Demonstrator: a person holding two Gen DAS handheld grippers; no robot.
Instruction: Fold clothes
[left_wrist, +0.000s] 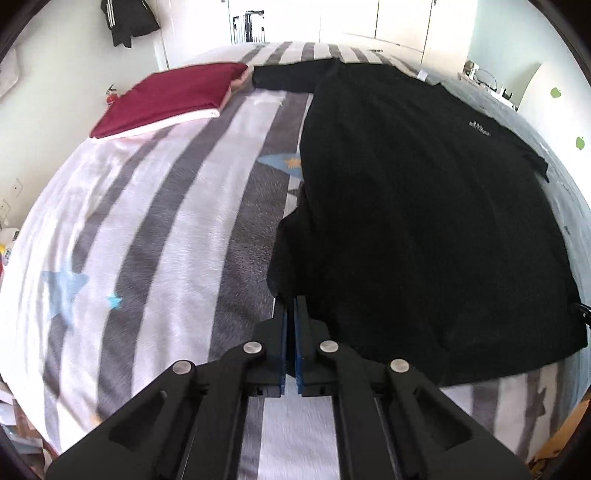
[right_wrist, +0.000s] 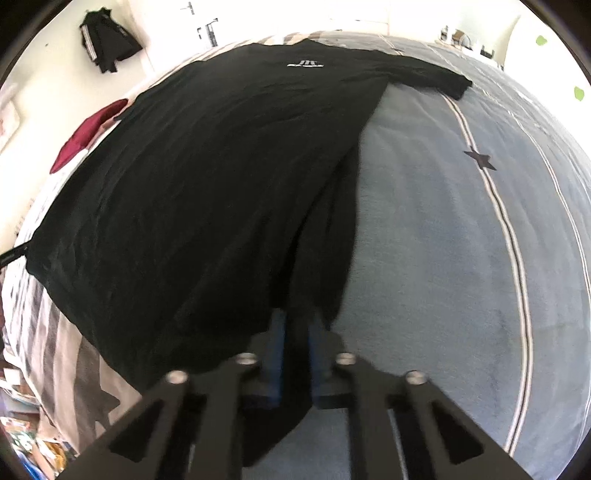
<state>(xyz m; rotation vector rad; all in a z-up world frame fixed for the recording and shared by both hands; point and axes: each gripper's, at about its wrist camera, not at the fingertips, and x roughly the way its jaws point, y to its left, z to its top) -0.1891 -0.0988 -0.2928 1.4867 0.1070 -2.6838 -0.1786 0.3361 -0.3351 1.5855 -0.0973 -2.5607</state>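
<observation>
We pinch the black shirt's (left_wrist: 424, 206) limp, light hem corners at six o'clock, left gripper (left_wrist: 290, 306) and right gripper (right_wrist: 295, 321) fingers pressed together on cloth.

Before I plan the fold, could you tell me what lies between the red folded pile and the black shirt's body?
Only bare striped blanket, seen in the left wrist view.

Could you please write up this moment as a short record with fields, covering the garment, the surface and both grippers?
garment: black T-shirt, spread flat, small white logo on chest
surface: striped bed cover with star prints
left gripper: shut on the shirt's hem corner
right gripper: shut on the opposite hem corner, fabric bunched between the fingers
already folded: red garment at the far left of the bed
hanging on wall: dark jacket
</observation>
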